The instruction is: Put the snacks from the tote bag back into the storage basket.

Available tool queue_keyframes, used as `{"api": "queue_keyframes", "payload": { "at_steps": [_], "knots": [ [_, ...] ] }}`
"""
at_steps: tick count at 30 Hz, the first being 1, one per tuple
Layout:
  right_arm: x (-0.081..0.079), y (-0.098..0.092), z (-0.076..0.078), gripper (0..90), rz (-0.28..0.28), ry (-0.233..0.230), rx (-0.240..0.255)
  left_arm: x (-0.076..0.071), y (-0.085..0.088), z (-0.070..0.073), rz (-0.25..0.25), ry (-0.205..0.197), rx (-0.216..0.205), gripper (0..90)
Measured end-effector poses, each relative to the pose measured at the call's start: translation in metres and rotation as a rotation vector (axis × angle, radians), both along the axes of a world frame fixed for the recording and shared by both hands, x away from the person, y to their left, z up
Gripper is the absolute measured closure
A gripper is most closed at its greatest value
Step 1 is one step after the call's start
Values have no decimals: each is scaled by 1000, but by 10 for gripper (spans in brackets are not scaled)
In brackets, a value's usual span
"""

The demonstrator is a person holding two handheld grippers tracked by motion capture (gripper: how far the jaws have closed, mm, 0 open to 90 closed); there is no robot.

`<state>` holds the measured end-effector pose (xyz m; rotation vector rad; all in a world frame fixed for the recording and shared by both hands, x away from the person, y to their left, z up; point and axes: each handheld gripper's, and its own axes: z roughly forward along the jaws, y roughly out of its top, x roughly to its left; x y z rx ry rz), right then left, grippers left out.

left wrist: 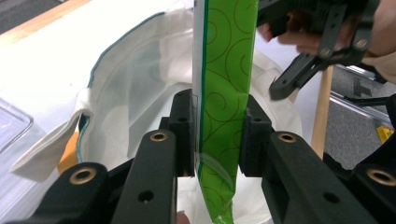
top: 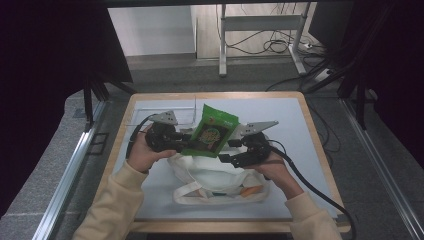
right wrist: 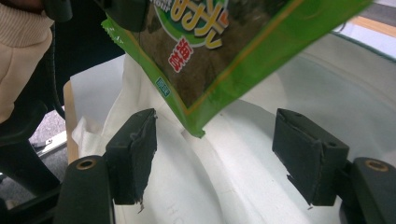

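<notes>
Forearms: 2 cream sleeves (top: 117, 200) come in from the bottom of the high view, 1 hand on each tool.
Left tongs (left wrist: 218, 135): clamped on the edge of the green snack packet (top: 210, 131), 1 pad on each face of the film.
Right tongs (right wrist: 217, 154): spread wide, nothing between the pads; the packet's lower corner hangs just above the gap.
Packet, place: held in the air above the white cloth bag (top: 220, 181), tilted, between the 2 tools, printed face toward the high camera.
Packet, handling: judged light and thin; crinkly glossy film that may slip under hard pads, and contents that could crush if squeezed across the middle.
Where to hold: the flat sealed edge or a corner looks safest; the free lower corner is the nearest spot for the right tongs.
Bag: soft, slumped flat on the tabletop (top: 295, 120), mouth toward the person with something orange showing inside; the limp rim may fold shut and block entry.
Other things: a clear plastic tray (top: 172, 114) lies behind the left tool, near but apart from the packet.
Beyond the tabletop: a desk frame and loose cables on the floor, well apart.
</notes>
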<state>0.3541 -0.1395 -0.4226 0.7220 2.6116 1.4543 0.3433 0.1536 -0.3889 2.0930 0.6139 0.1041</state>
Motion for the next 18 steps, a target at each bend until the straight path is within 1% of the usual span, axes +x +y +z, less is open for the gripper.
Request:
{"api": "queue_keyframes", "payload": {
  "at_steps": [3,7,11,13,15,18],
  "knots": [
    [1,4,-3,306,18,-4,7,0,-1,0,-9,2,-18,719],
    [3,7,-7,314,36,11,37,-1,-3,0,-22,4,-32,719],
    [5,10,-10,361,60,10,47,-3,-6,0,-42,4,-50,719],
    [5,11,-11,390,72,1,45,-3,-8,-1,-50,5,-48,719],
    [6,12,-13,420,78,7,52,-3,-9,-2,-52,3,-40,719],
    [6,13,-13,486,94,-2,74,-1,-10,-4,-57,6,-37,717]
  ]
}}
